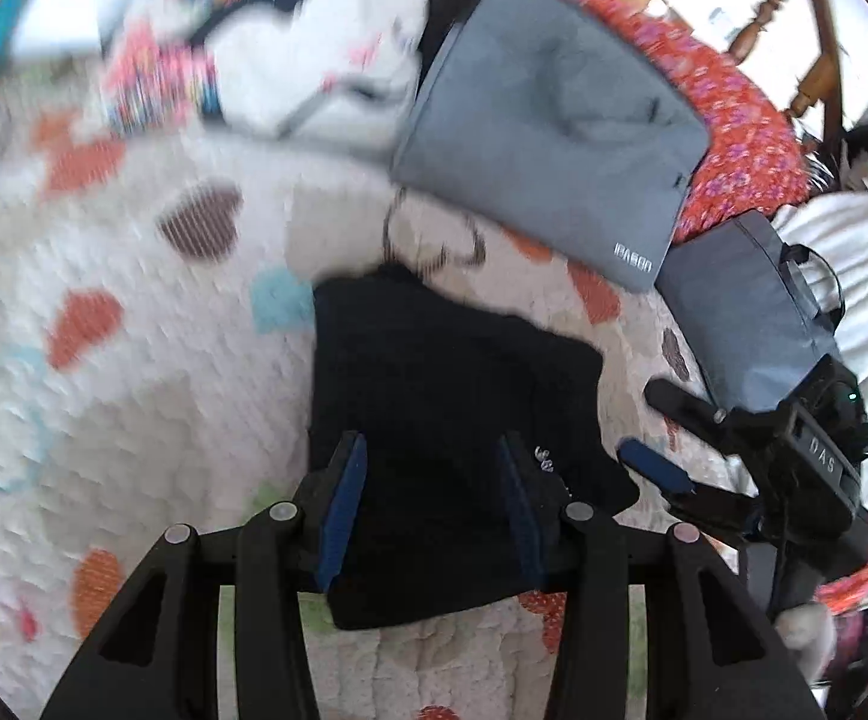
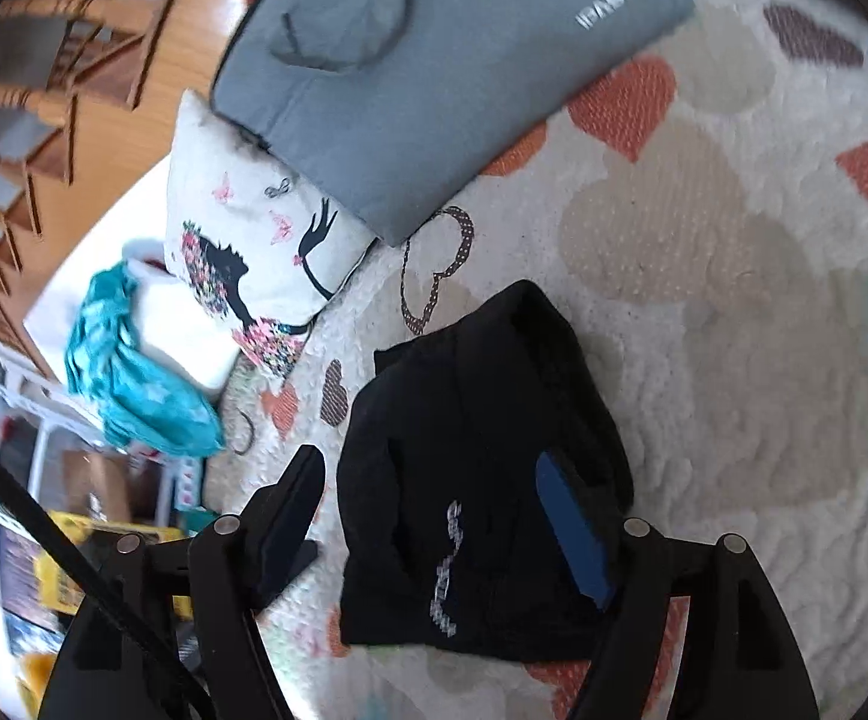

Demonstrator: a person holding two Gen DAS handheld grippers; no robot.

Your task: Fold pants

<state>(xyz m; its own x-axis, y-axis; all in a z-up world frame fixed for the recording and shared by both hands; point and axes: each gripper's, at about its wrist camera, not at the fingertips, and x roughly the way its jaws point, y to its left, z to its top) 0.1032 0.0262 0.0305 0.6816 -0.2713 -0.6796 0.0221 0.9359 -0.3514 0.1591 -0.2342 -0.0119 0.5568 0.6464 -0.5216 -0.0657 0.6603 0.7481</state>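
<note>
Step in hand, by my judgement: fold complete or nearly so, release stage. The pants (image 1: 451, 414) lie as a compact black bundle on the heart-patterned bedspread (image 1: 134, 396), just below the grey padded case (image 1: 547, 120).

My left gripper (image 1: 434, 516): fingers partly open, hanging over the near edge of the bundle, nothing pinched that I can see.

My right gripper (image 2: 434, 528): fingers spread wide, straddling the bundle, pads not pressing on it.

Next move calls for lifting both clear without dragging cloth, else a tidy-up press on the raised far corner.
</note>
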